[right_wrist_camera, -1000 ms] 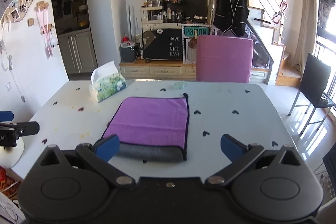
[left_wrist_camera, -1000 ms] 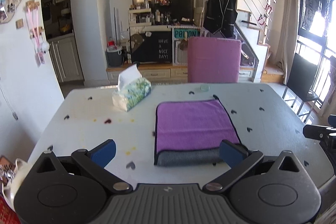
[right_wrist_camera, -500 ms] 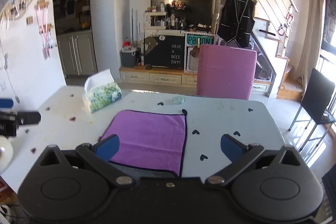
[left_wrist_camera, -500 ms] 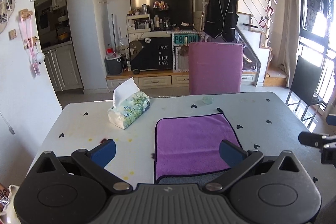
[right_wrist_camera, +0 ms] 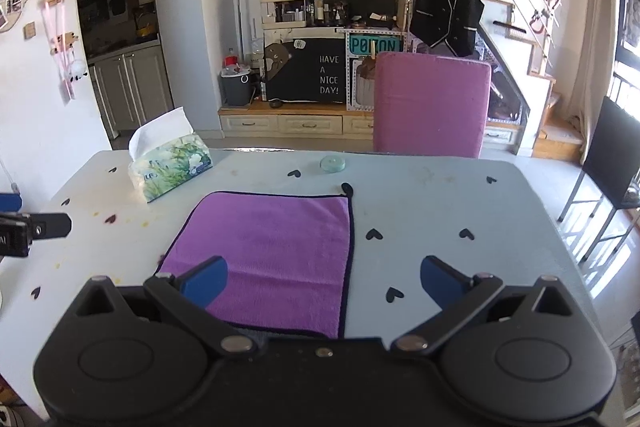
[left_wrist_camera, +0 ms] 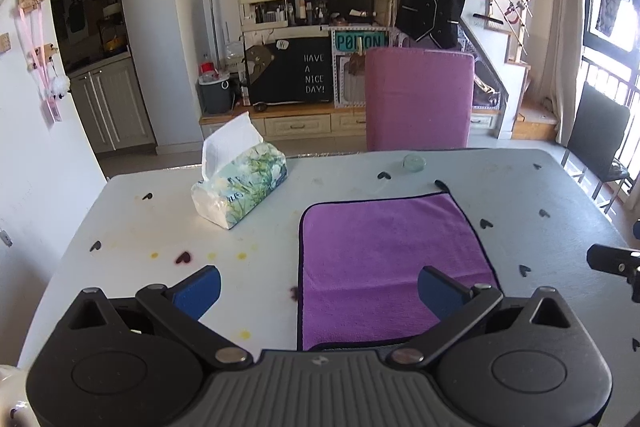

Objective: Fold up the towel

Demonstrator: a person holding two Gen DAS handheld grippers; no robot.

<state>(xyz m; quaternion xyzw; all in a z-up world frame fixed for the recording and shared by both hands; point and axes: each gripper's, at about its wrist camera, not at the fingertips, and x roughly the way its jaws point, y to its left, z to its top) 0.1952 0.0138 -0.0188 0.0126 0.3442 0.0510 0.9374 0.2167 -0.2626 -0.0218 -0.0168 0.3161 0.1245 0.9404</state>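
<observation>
A purple towel with a dark hem lies folded flat on the white table; its grey underside shows only at the near edge. It also shows in the right wrist view. My left gripper is open and empty, held above the towel's near left part. My right gripper is open and empty, held above the towel's near right edge. Each gripper's tip shows at the edge of the other's view.
A tissue pack stands on the table at the back left. A small glass disc lies near the far edge. A purple chair stands behind the table, a dark chair to the right.
Both grippers have lifted and pulled back from the towel, so its near grey edge is now mostly hidden behind them. The towel has not moved.
</observation>
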